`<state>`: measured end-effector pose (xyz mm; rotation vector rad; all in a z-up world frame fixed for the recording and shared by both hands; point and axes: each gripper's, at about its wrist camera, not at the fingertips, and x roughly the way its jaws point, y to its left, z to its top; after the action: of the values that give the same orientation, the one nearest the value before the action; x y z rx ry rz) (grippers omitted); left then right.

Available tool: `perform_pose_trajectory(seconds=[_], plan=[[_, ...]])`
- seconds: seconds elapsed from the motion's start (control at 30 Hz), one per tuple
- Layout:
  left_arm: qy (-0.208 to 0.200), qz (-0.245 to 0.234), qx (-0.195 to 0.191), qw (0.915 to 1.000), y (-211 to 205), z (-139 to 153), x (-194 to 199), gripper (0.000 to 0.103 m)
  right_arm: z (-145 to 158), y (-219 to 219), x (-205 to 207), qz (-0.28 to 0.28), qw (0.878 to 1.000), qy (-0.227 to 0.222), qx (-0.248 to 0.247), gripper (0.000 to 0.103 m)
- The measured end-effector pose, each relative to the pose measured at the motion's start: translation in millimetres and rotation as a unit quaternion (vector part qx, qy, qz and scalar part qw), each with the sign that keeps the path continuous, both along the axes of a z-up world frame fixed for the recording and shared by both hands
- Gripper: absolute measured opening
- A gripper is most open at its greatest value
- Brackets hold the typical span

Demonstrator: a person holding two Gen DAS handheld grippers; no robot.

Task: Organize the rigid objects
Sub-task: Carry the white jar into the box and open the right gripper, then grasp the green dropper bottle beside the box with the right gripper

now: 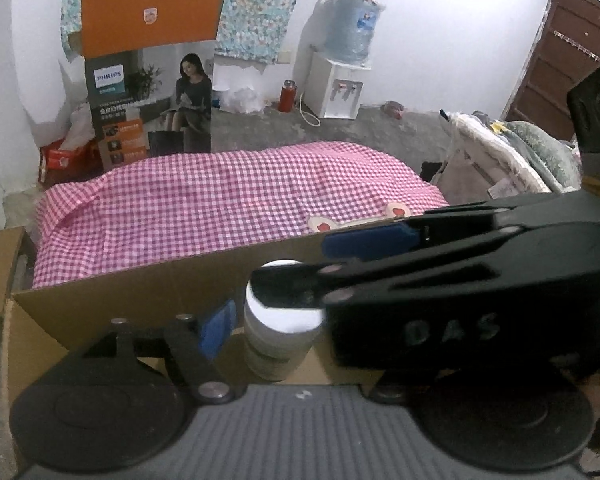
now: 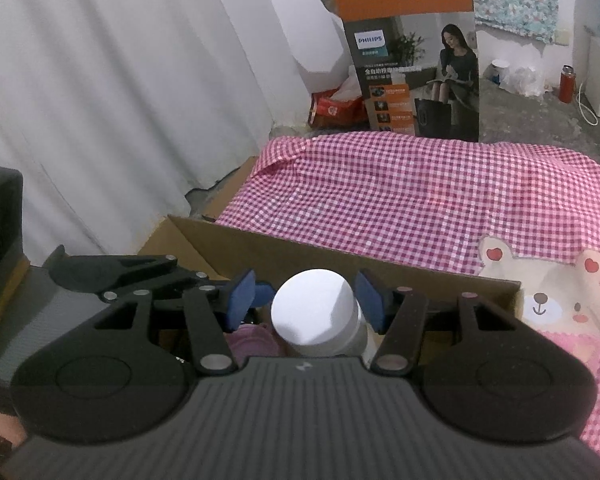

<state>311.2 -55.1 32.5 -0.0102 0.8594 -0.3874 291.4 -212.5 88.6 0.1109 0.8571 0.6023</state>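
1. Right gripper (image 2: 305,300): our pads sit either side of the white-lidded jar (image 2: 320,314). The right pad looks to touch the jar wall; a thin gap shows at the left pad. We can't tell if it's clamped or just cradling.
2. Left gripper (image 1: 260,316): jaws apart. Only its left pad is clear, standing off the jar (image 1: 278,320) with a gap. Its right finger is hidden behind the right gripper's body (image 1: 460,280), which crosses the left view. No grip from this side, as far as we see.
3. Jar is upright, inside the cardboard box (image 2: 340,254), close to the far wall. We judge it at or near its drop spot; whether it rests on the box floor is hidden.
4. Something pink (image 2: 252,340) lies in the box just left of the jar. Too hidden to name.
5. Beyond the box: pink check cloth (image 2: 400,192) with a bear print (image 2: 544,300). No loose rigid items visible on it.
6. Progress, our read: at least one item boxed, the jar close to done. Left to do: free the jar, back both tools out. Any further items are out of view, so we can't count what remains.
7. Far back: a tall printed carton (image 2: 420,60) and a water dispenser (image 1: 340,84) by the wall, not involved.
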Motion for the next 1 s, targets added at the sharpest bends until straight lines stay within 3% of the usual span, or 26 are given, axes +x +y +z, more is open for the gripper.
perform_pose_trajectory(seconds=[0.23, 0.53, 0.77, 1.0], plan=[[-0.032, -0.013, 0.005, 0.9994, 3.4, 32.5, -37.0, 0.086, 38.8, -36.0, -40.7, -0.017, 0.998, -0.027, 0.062, 0.059], [-0.084, -0.038, 0.011, 0.9957, 11.7, 70.3, -124.9, 0.094, 80.9, -91.2, -153.9, -0.030, 0.988, -0.081, 0.130, 0.065], [-0.087, -0.066, 0.002, 0.9940, 6.6, 53.9, -190.7, 0.095, 55.7, -109.6, -234.7, -0.052, 0.985, -0.077, 0.146, 0.066], [-0.071, -0.091, 0.021, 0.9931, -21.5, 0.0, -219.5, 0.094, 1.4, -102.5, -265.0, -0.078, 0.989, -0.038, 0.122, 0.064]])
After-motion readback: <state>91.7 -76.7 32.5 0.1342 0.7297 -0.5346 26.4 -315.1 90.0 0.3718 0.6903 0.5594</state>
